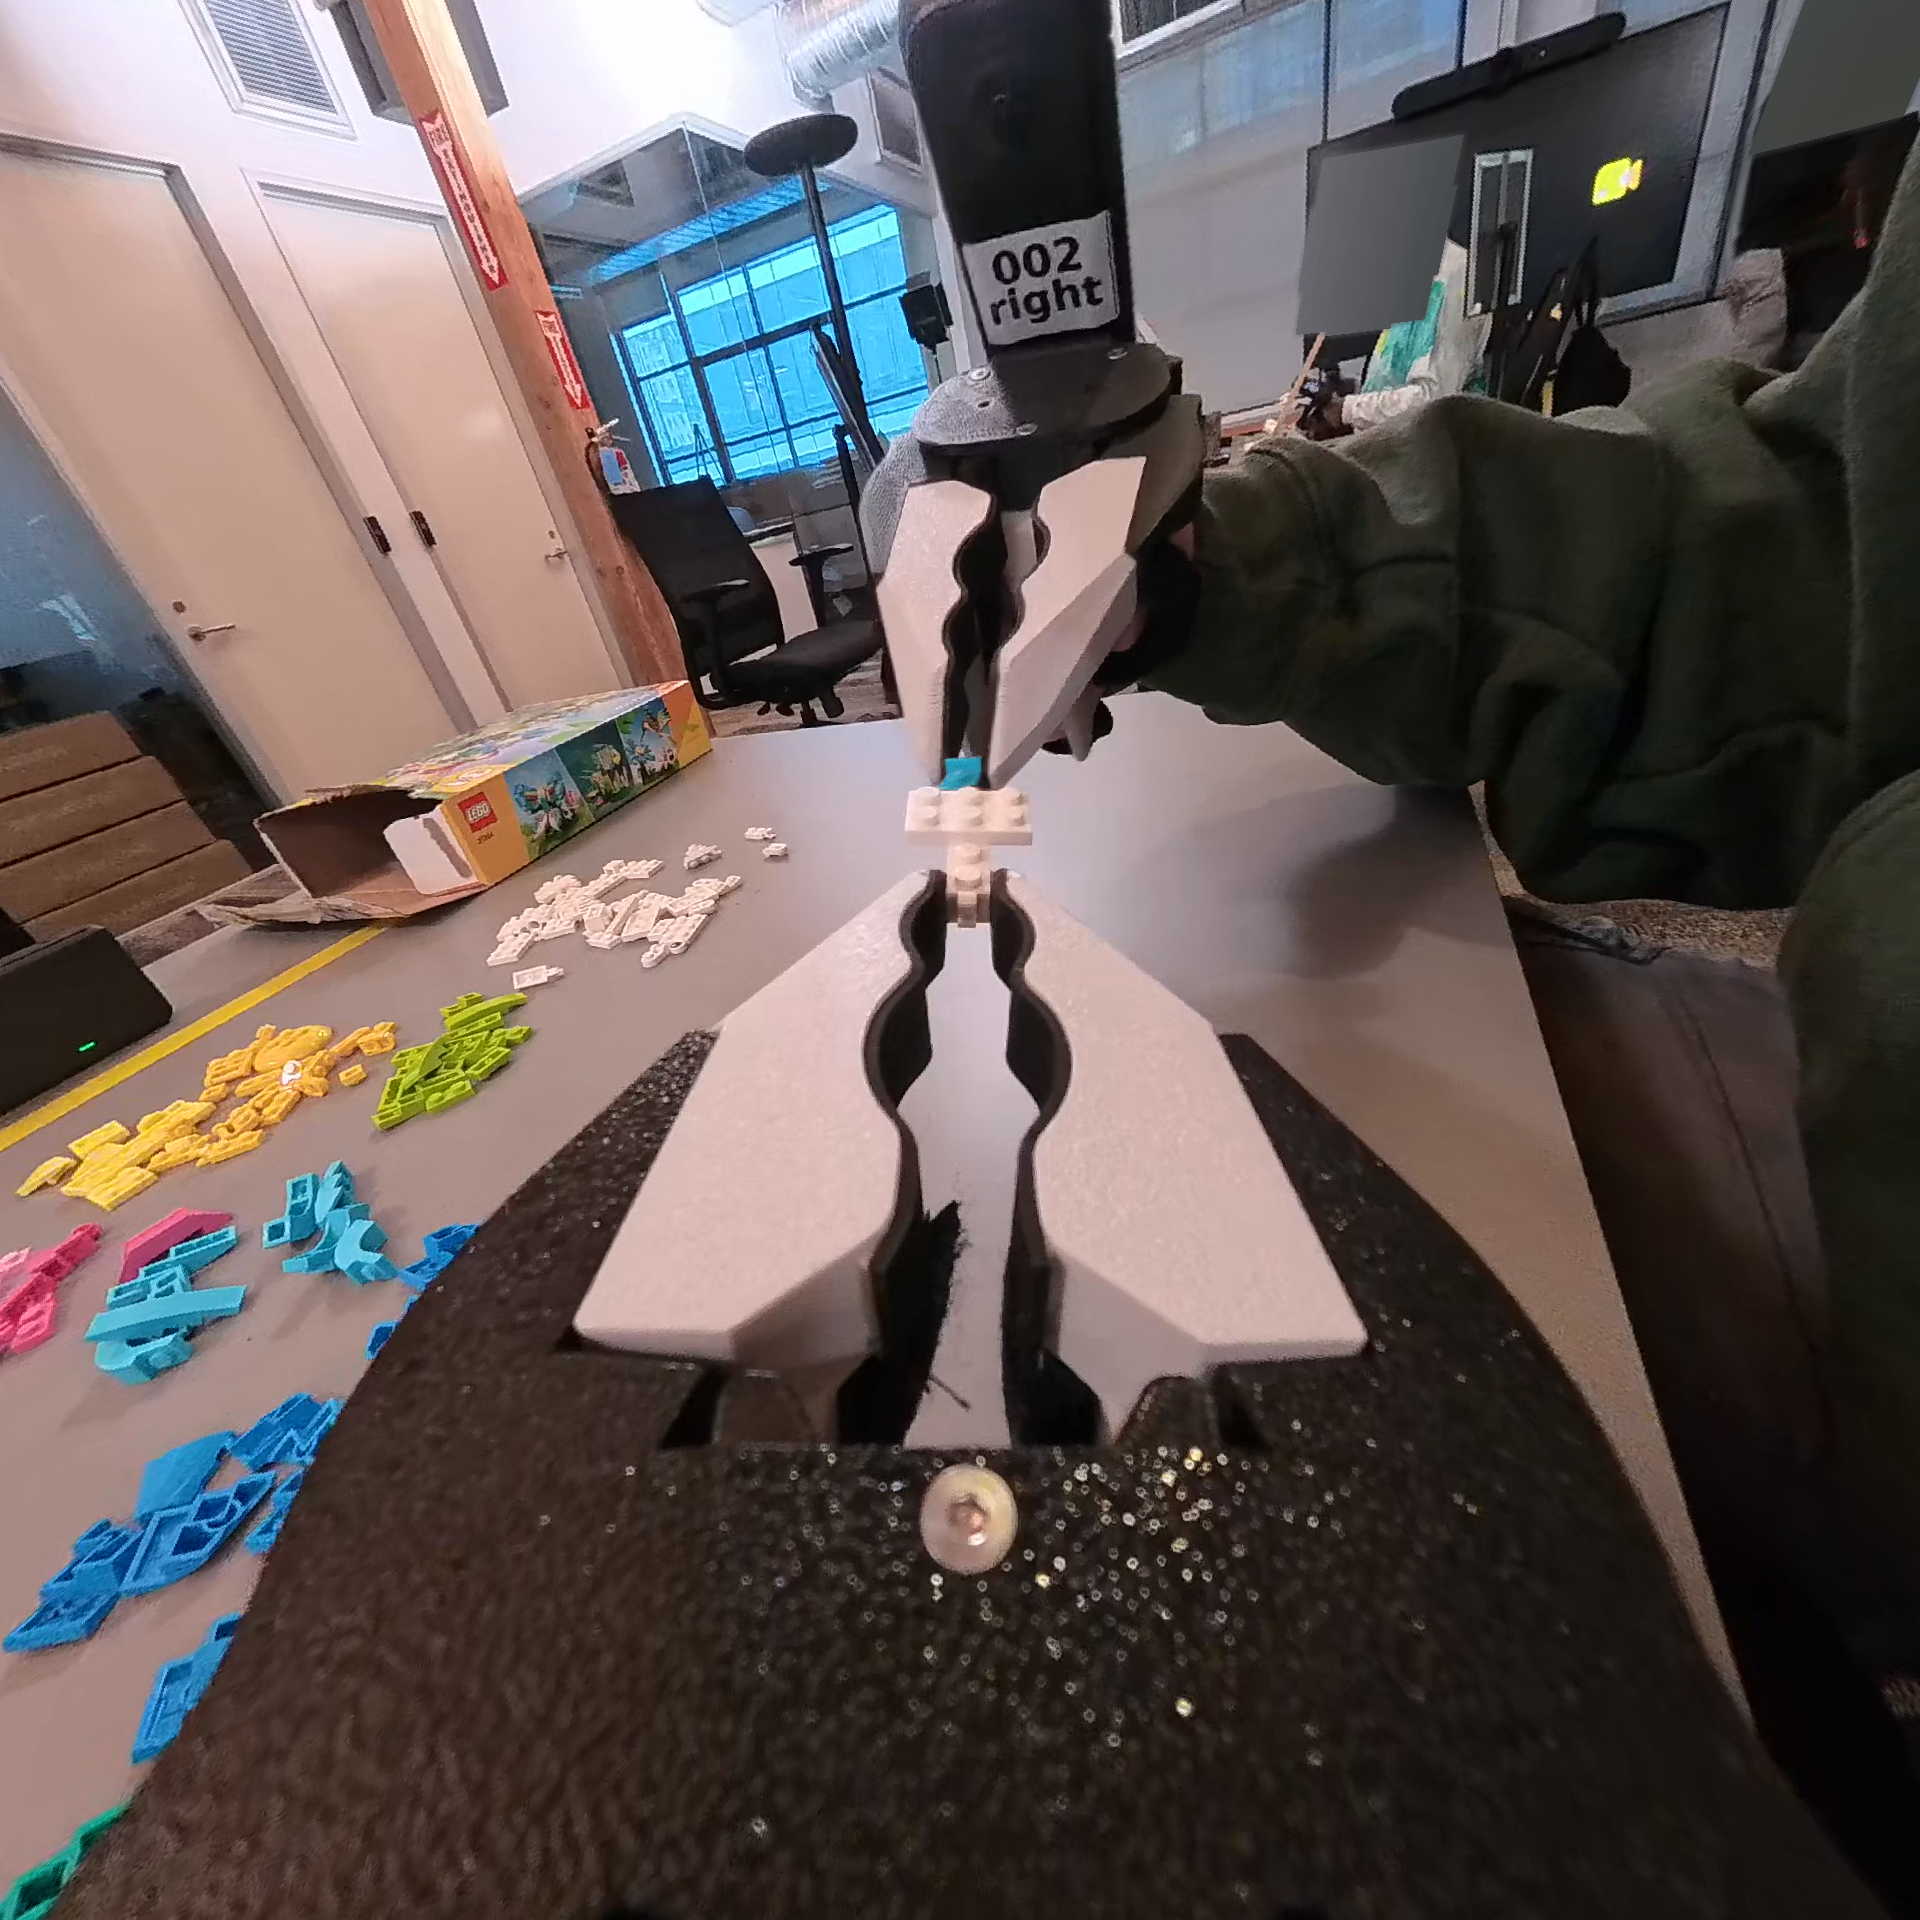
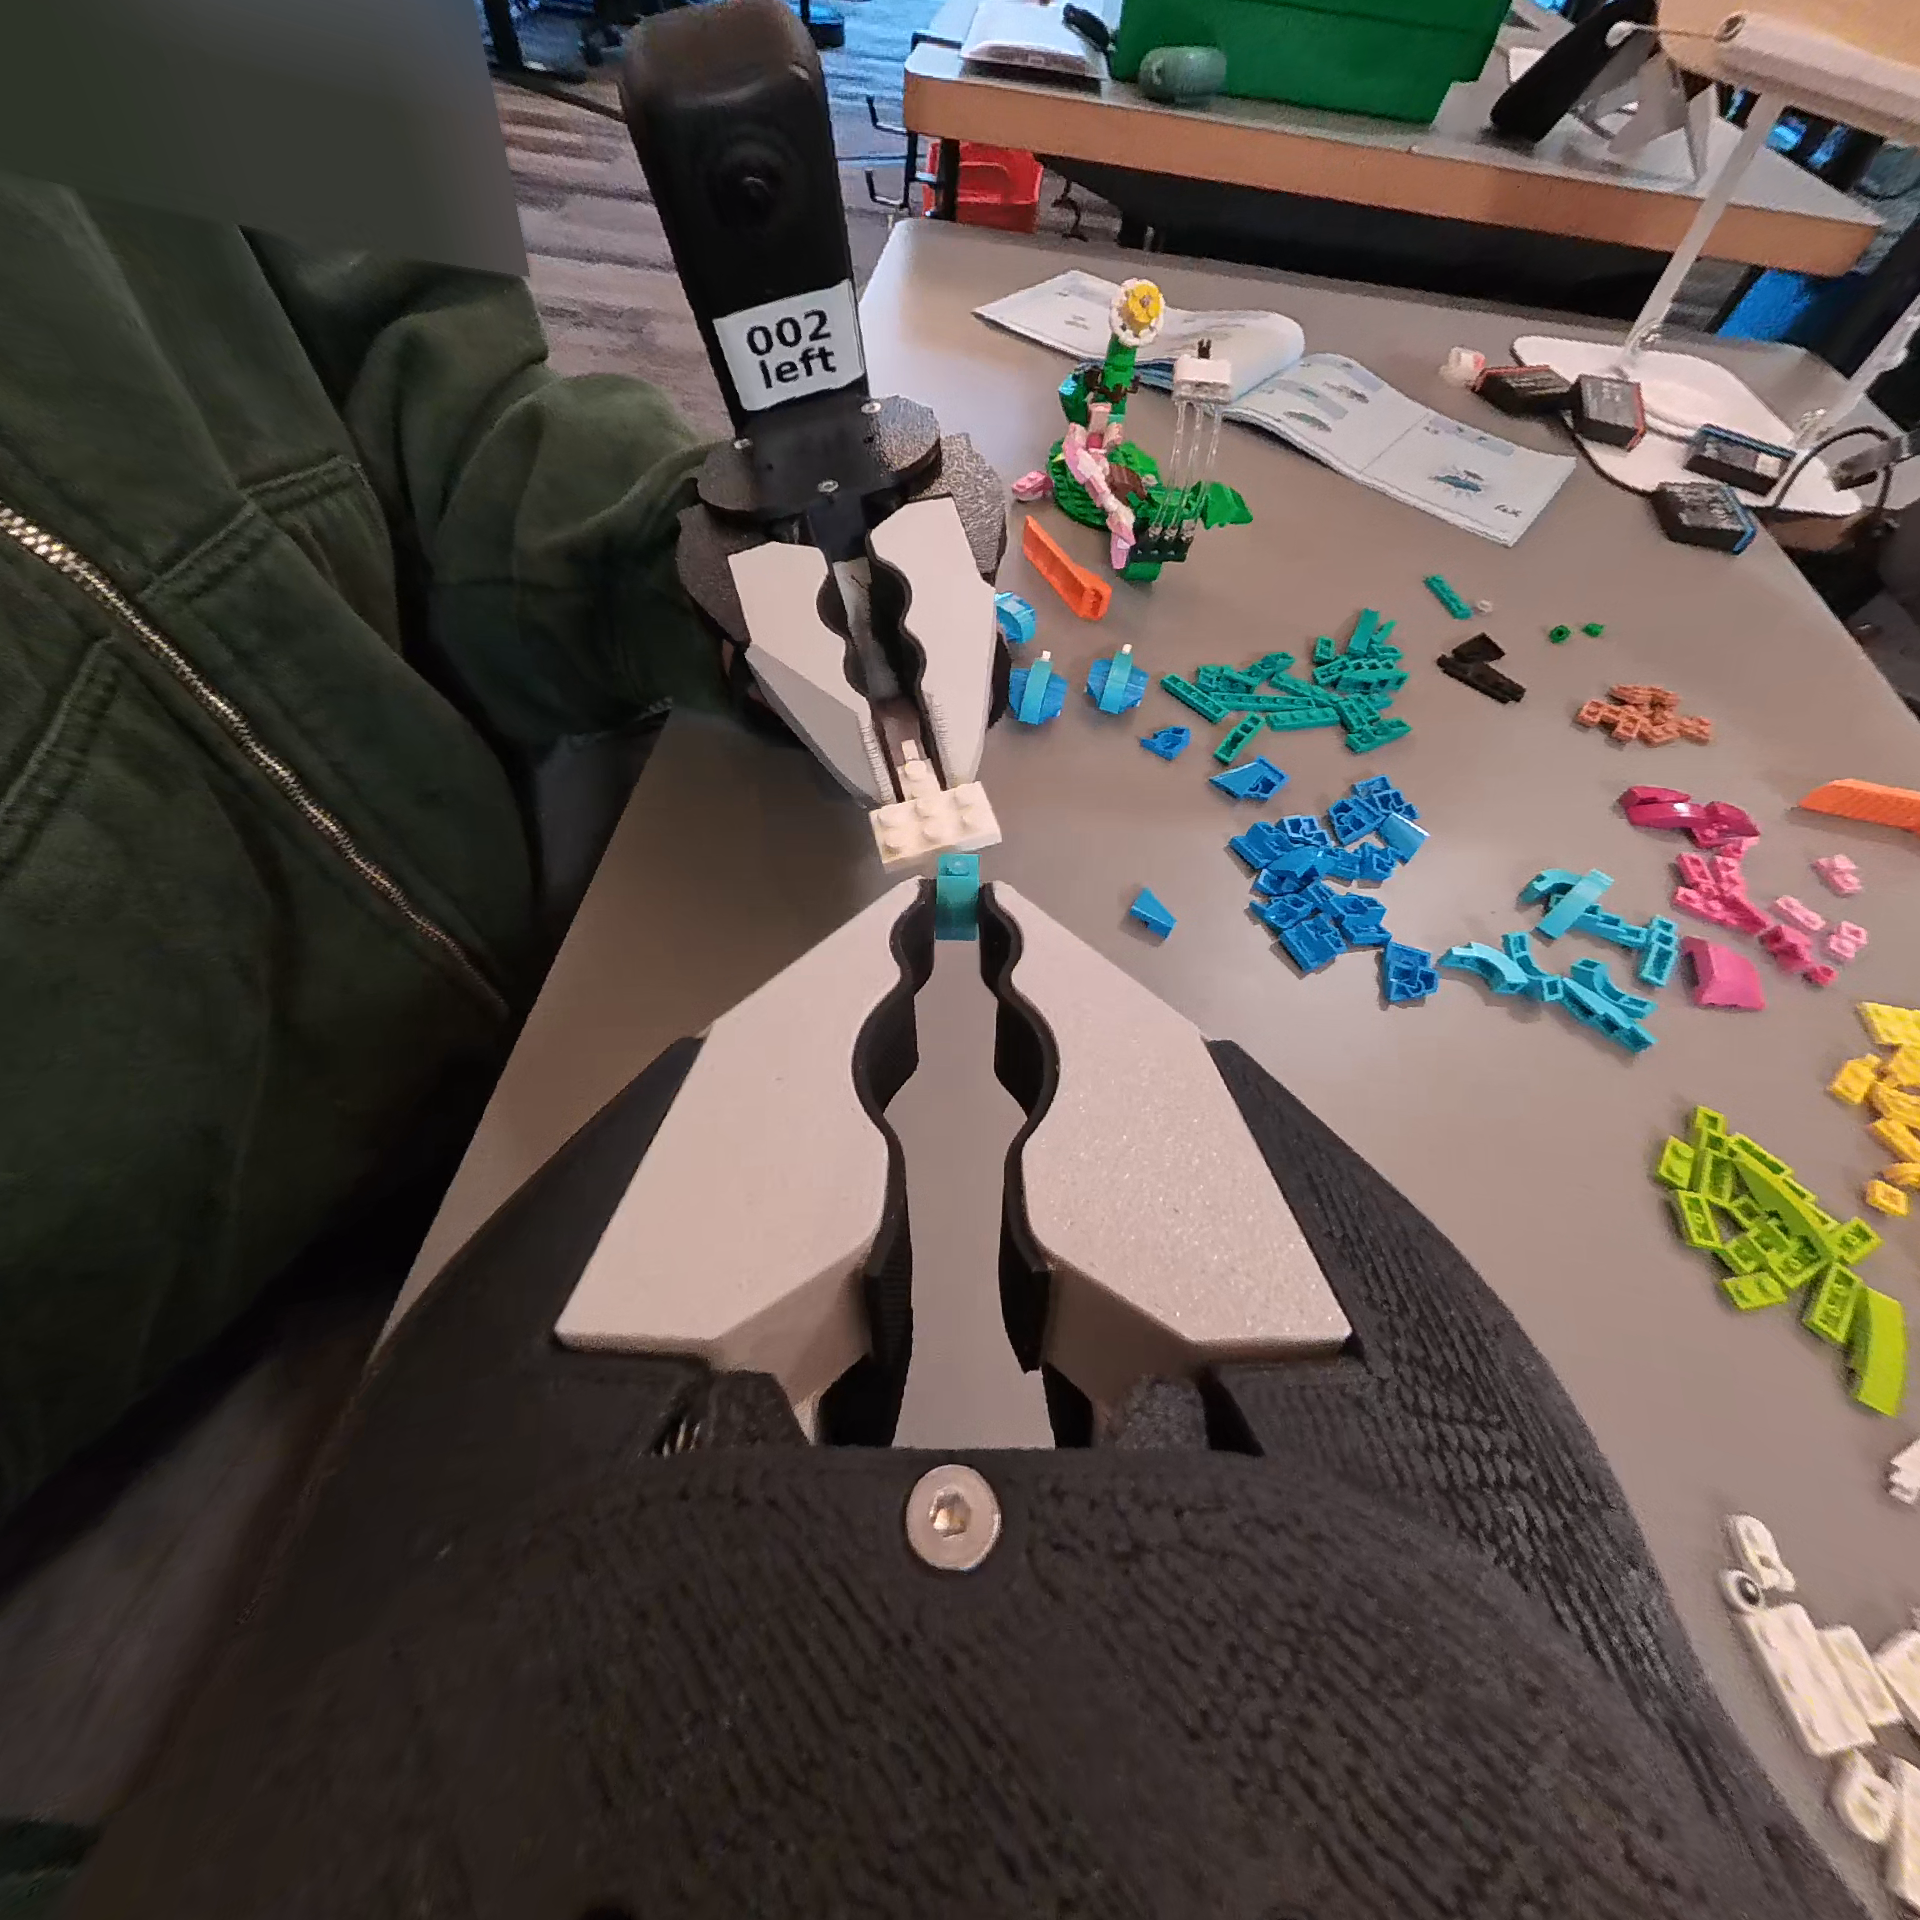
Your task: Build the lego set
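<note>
My left gripper [image 1: 968, 896] is shut on a small white brick assembly [image 1: 968, 821], a narrow stem with a flat white plate at its far end. My right gripper [image 1: 964, 767] comes down from above and is shut on a small teal brick [image 1: 963, 771], which sits just at the plate's far edge. In the right wrist view my right gripper [image 2: 956, 902] holds the teal brick [image 2: 956, 899] right below the white plate [image 2: 935, 823], which the left gripper [image 2: 925, 774] holds above the grey table [image 2: 727, 831]. Whether brick and plate touch I cannot tell.
Sorted brick piles lie on the table: white [image 1: 623, 909], lime [image 1: 452, 1060], yellow [image 1: 208, 1117], blue [image 2: 1330, 862], teal [image 2: 1299, 691], pink [image 2: 1756, 894]. A built green flower model [image 2: 1122, 447] and an open instruction booklet [image 2: 1340, 416] stand farther back. The set's box [image 1: 499, 800] lies at the table's far end. Less than 4 cm separates the two grippers' tips.
</note>
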`<action>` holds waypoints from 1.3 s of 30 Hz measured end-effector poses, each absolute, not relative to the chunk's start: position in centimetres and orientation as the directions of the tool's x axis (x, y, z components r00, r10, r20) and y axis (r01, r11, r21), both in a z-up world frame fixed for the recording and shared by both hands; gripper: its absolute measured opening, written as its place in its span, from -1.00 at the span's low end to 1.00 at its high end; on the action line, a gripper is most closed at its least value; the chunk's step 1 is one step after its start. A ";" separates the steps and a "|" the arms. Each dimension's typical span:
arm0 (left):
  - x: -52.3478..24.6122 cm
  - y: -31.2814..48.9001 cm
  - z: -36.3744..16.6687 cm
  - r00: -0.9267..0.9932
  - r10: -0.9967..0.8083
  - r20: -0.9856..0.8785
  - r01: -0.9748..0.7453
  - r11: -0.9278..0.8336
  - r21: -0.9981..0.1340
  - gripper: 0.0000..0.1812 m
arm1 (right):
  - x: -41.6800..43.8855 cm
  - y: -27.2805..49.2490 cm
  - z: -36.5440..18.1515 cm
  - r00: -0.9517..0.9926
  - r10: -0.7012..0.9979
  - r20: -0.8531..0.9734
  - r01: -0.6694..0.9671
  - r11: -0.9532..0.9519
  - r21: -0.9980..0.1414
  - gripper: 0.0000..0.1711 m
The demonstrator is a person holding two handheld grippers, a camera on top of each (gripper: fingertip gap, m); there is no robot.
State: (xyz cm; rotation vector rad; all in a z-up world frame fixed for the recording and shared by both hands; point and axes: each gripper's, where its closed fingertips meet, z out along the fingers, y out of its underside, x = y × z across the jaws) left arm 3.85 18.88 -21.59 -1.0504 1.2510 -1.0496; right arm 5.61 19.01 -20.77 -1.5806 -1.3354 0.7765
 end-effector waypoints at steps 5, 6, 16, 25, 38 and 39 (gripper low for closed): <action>4.0 18.3 -21.8 -0.015 -0.983 -0.185 0.022 0.185 -0.983 -0.94 | 5.3 18.4 -20.4 0.185 0.979 0.090 0.397 0.010 -0.918 -0.93; 4.0 18.1 -21.9 -0.029 -0.982 -0.186 0.017 0.185 -0.983 -0.94 | 5.2 18.2 -20.3 0.173 0.981 0.086 0.395 0.011 -0.919 -0.93; 4.0 17.3 -22.1 -0.095 -0.981 -0.167 0.007 0.168 -0.986 -0.94 | 4.8 17.1 -20.9 0.129 0.987 0.098 0.474 0.025 -0.880 -0.93; 4.1 17.0 -22.3 -0.117 -0.977 -0.181 0.000 0.182 -0.983 -0.94 | 4.8 16.7 -21.2 0.111 0.984 0.139 0.531 0.059 -0.845 -0.93; 4.0 17.1 -22.1 -0.106 -0.979 -0.175 0.010 0.175 -0.985 -0.94 | 4.7 16.9 -21.0 0.123 0.981 0.150 0.524 0.064 -0.849 -0.91; 4.0 17.2 -22.1 -0.101 -0.980 -0.174 0.011 0.174 -0.985 -0.94 | 4.8 17.0 -21.0 0.130 0.980 0.152 0.526 0.062 -0.848 -0.90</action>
